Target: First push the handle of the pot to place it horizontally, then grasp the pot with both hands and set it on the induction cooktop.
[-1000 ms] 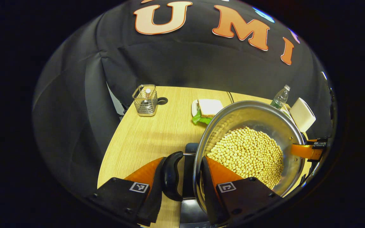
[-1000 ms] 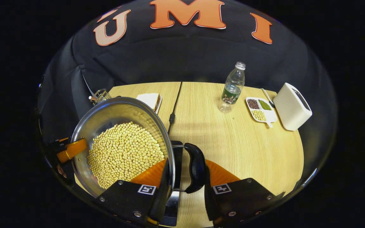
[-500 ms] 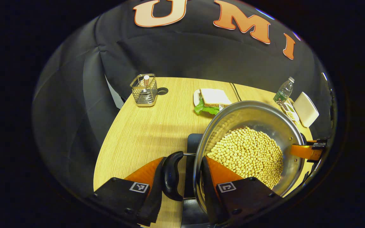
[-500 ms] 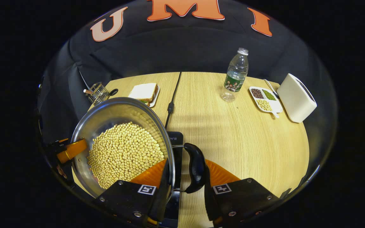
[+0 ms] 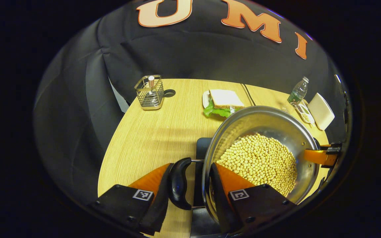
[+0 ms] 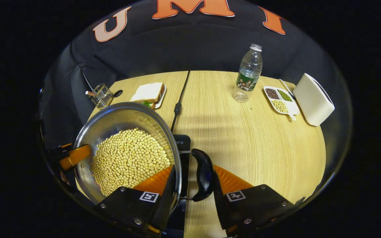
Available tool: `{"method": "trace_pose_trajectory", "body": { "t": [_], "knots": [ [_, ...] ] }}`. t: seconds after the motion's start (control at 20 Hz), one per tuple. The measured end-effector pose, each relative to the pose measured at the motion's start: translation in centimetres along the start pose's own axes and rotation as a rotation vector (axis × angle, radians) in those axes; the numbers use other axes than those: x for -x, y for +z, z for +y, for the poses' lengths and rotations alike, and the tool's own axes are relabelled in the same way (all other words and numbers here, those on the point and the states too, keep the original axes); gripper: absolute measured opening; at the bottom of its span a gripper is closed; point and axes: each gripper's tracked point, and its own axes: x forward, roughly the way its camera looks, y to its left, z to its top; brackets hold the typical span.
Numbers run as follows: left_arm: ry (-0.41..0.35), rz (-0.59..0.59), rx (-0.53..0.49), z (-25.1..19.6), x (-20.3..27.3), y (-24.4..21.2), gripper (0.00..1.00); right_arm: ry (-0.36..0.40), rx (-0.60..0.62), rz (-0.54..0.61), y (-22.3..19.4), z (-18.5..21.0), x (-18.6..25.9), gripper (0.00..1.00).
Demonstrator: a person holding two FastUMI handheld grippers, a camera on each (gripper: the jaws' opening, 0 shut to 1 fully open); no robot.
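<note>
Shiny metal pot (image 5: pixel 270 120), wood-grain table (image 6: pixel 250 138)

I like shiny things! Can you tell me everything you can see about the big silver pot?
The pot is round, shiny metal, and holds many pale yellow beans. It has a dark side handle at each end. Each gripper has one finger inside the rim and one outside the handle: the right gripper here, the left gripper opposite. The black cooktop shows beneath it.

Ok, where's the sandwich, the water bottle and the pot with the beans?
sandwich (image 5: pixel 225 98): left gripper view, on the top bread slice.
water bottle (image 6: pixel 248 77): right gripper view, on its clear body above the label.
pot (image 6: pixel 111 120): right gripper view, on the bare inner wall.
</note>
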Motion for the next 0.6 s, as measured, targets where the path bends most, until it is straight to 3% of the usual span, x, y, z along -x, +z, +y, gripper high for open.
{"method": "trace_pose_trajectory", "body": {
  "t": [0.15,0.25,0.4,0.6],
  "knots": [
    [0.044,-0.040,0.020,0.2,1.3,0.6,0.77,0.073,0.006,-0.091,1.7,-0.5,2.4,0.60],
    [0.081,-0.099,0.016,1.0,3.6,2.3,0.79,0.089,0.032,-0.175,3.1,-2.8,5.0,0.70],
    [0.096,-0.190,0.029,0.4,7.4,5.1,0.88,0.075,0.044,-0.314,5.3,-8.3,10.4,0.77],
    [0.119,-0.343,0.061,-1.2,13.1,9.8,0.90,0.020,0.047,-0.474,7.6,-16.9,18.9,0.85]
  ]
}}
